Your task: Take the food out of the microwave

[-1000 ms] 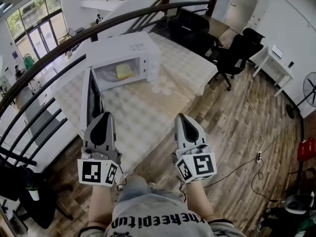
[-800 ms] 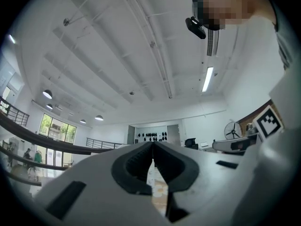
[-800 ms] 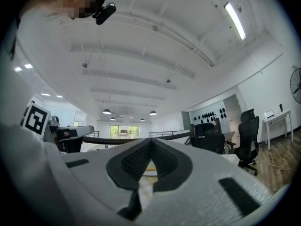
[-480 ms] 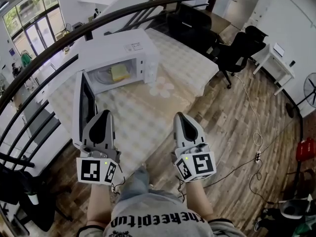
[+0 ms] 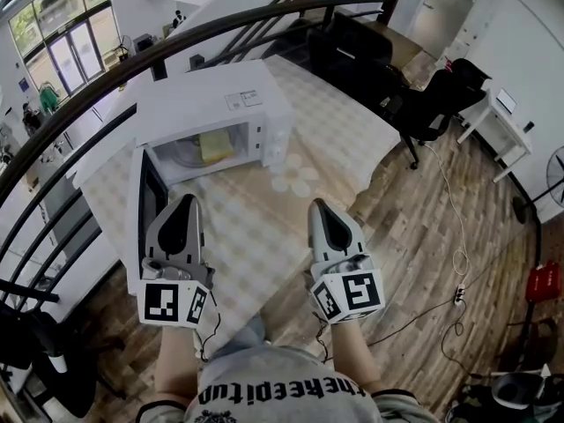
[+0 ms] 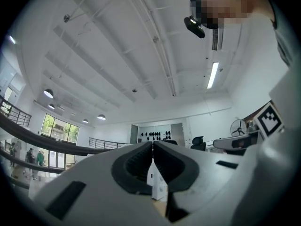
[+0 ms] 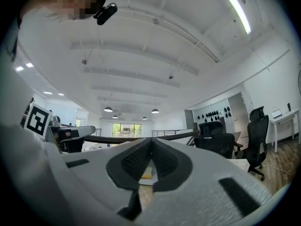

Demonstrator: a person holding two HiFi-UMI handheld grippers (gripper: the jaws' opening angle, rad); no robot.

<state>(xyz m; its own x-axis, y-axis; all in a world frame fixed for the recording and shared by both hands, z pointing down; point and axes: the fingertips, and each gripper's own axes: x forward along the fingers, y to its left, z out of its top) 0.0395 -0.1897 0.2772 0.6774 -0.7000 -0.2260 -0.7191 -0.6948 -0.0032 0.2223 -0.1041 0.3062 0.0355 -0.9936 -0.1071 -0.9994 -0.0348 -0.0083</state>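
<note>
Since food (image 5: 214, 146) sits inside the open microwave (image 5: 220, 104) and my left gripper (image 5: 186, 203) and right gripper (image 5: 320, 208) are both closed empty short of it, I should open jaws before reaching in level.

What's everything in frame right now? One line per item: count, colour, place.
microwave: 1, white, on the table, door open
food: 1, yellow, inside the microwave
table: 1, pale checked cloth, centre
railing: 1, dark, upper left
office chairs: 2, black, right of the table
desk: 1, white, far right
cable: 1, pale, on the wood floor
left claw: 1, grey, shut, empty
right claw: 1, grey, shut, empty
</note>
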